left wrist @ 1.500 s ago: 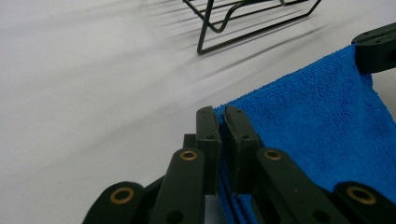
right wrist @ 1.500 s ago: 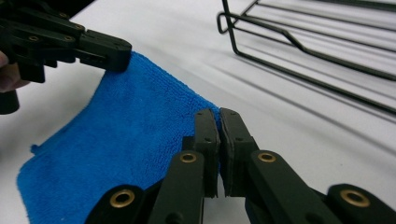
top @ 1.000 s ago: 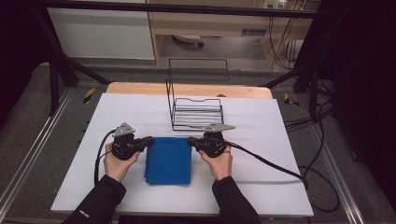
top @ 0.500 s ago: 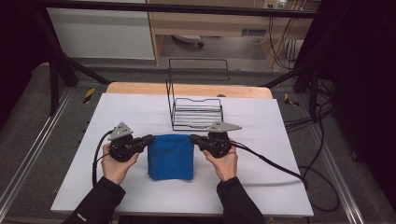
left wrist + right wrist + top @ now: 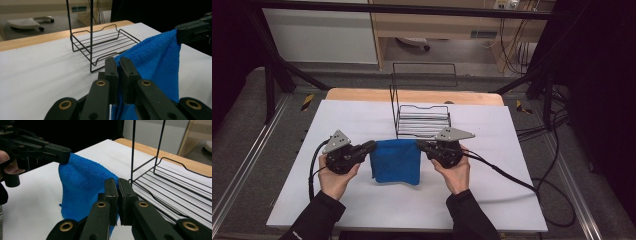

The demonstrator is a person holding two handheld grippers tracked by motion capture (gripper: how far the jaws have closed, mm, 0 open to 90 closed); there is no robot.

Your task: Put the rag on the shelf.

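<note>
the table (image 5: 362, 210) is the broadest thing here, a flat white matte sheet laid over a pale wooden top whose rounded far edge shows as a tan strip. on its far half stands a black wire rack (image 5: 422, 117), thin straight rods forming a low ribbed tray with a taller open rectangular frame rising at the back; in the left gripper view the rack (image 5: 100, 47) sits just beyond the cloth.

the blue cloth (image 5: 396, 161) is a soft, nubbly microfibre towel, roughly square, held up by its two upper corners so its top edge stretches nearly level and the rest hangs in loose folds, the lower edge reaching the white surface in the right gripper view.

the left gripper (image 5: 371, 145), hard black plastic with brass-ringed pivots and a grey three-cornered plate on top, has its jaws pressed together on the cloth's left upper corner. the right gripper (image 5: 421, 146), built alike, pinches the right upper corner. in each gripper view, blue pile bulges out from between the closed jaws, and the cloth (image 5: 82, 187) spans to the other gripper farther off.
</note>
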